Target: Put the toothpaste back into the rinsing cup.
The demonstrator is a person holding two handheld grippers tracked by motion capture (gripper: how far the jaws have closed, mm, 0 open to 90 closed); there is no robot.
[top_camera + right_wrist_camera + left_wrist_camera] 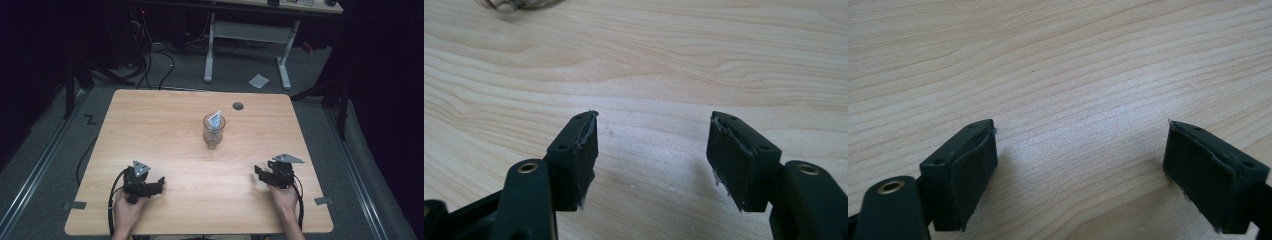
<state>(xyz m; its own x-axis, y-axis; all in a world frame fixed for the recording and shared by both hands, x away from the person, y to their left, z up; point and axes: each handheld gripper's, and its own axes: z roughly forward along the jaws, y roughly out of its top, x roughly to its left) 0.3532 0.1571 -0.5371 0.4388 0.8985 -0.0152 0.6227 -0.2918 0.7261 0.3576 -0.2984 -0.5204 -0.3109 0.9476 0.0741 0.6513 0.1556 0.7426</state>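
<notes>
A clear glass jar (213,131) stands upright near the middle of the wooden table (150,125), with a pale folded packet (215,119) poking out of its mouth. My left gripper (159,183) rests near the front left of the table, held by a hand, its jaws wide apart over bare wood (1080,145). My right gripper (258,171) rests near the front right, also open with nothing between its jaws (654,145). In the right gripper view the jar's base (519,4) shows at the top left edge, well away from the jaws.
A dark round grommet hole (238,106) sits in the table behind the jar. Tape tabs (74,205) mark the front corners. Beyond the table are a desk frame's white legs (285,65), cables (150,55) and a paper scrap (258,80) on the floor.
</notes>
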